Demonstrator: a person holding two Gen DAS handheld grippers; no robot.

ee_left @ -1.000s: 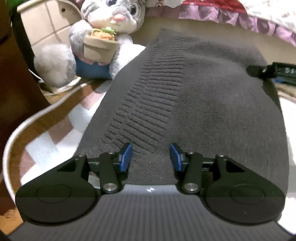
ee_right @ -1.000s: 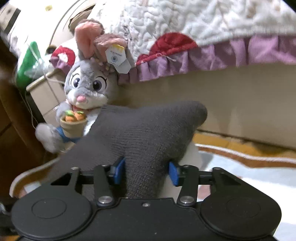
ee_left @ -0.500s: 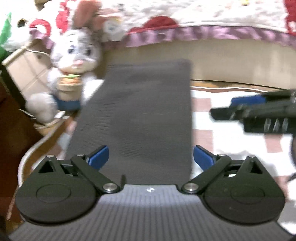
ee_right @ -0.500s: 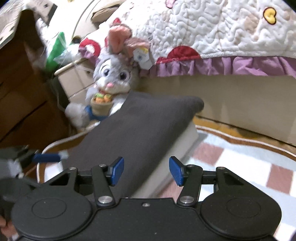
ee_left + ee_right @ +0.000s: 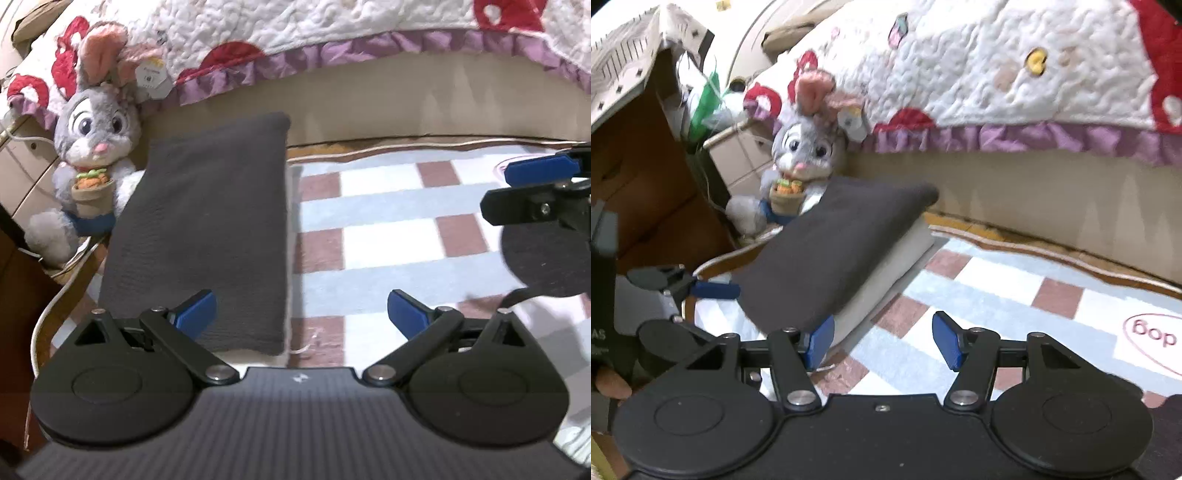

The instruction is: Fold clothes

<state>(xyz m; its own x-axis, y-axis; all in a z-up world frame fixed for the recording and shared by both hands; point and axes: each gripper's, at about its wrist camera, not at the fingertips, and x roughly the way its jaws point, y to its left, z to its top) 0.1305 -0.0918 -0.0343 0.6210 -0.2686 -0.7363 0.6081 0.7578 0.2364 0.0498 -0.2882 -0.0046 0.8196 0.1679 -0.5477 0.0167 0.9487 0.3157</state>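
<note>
The dark grey sweater (image 5: 207,229) lies folded into a long flat rectangle on top of a white folded cloth (image 5: 886,273), on the checked rug (image 5: 388,236). Its long axis runs away from the left tongs (image 5: 301,314), from just ahead of their left finger straight toward the bed base (image 5: 406,107), where its far short edge ends close to the base. Seen from the right tongs (image 5: 882,341), the same stack sits ahead and to the left, slanting away toward the upper right, with its near corner just beyond their left finger. The left tongs stand spread wide with nothing between the pads; only rug and the sweater's near right corner show in the gap, and their jaws have just been opening. The right tongs also stand apart and empty over the rug, their jaws having just opened a little further. A plush rabbit (image 5: 92,147) sits left of the sweater's far end, beside the quilt (image 5: 332,26).
</note>
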